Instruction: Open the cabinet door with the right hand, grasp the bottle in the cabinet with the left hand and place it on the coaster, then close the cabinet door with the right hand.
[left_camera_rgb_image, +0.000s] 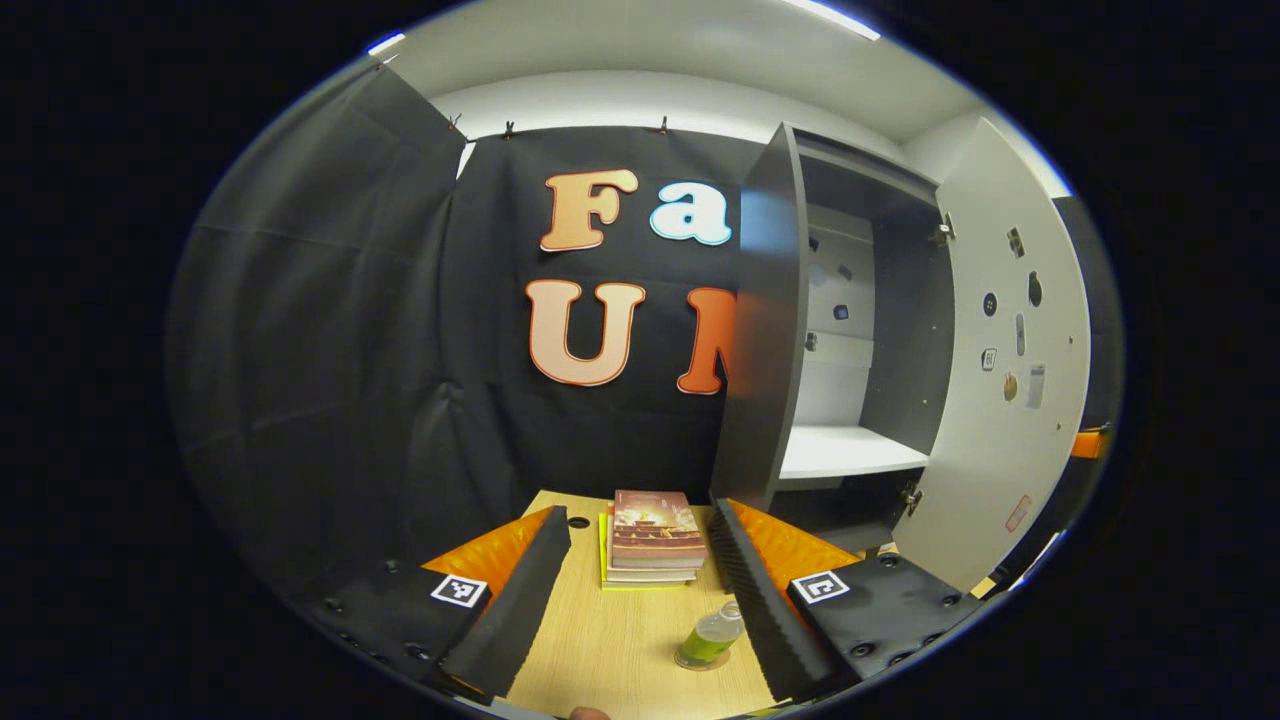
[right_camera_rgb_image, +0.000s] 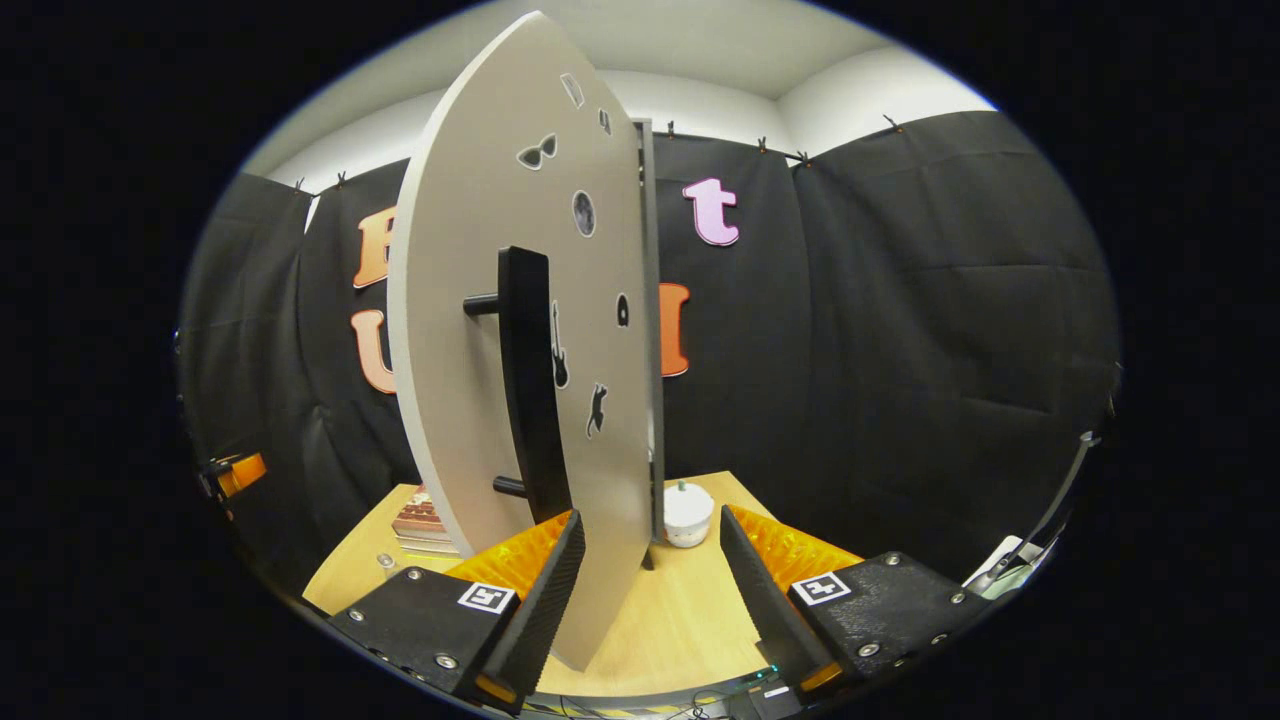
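The cabinet (left_camera_rgb_image: 850, 330) stands at the back of the wooden table (left_camera_rgb_image: 620, 640), its one door (right_camera_rgb_image: 500, 330) swung wide so the shelf inside, now bare, can be reached. In front of the cabinet lies one stack of books (left_camera_rgb_image: 652, 540). Nearer than the books, one green bottle (left_camera_rgb_image: 712, 635) stands on the single coaster (left_camera_rgb_image: 700, 662), so the placing looks done. The left gripper (left_camera_rgb_image: 640, 600) hangs over it, jaws wide and empty. The right gripper (right_camera_rgb_image: 650, 585) straddles the door's lower edge beside its one black handle (right_camera_rgb_image: 530, 390), jaws wide, probably ready to push it shut. A small white pot (right_camera_rgb_image: 688, 513) sits behind the door.
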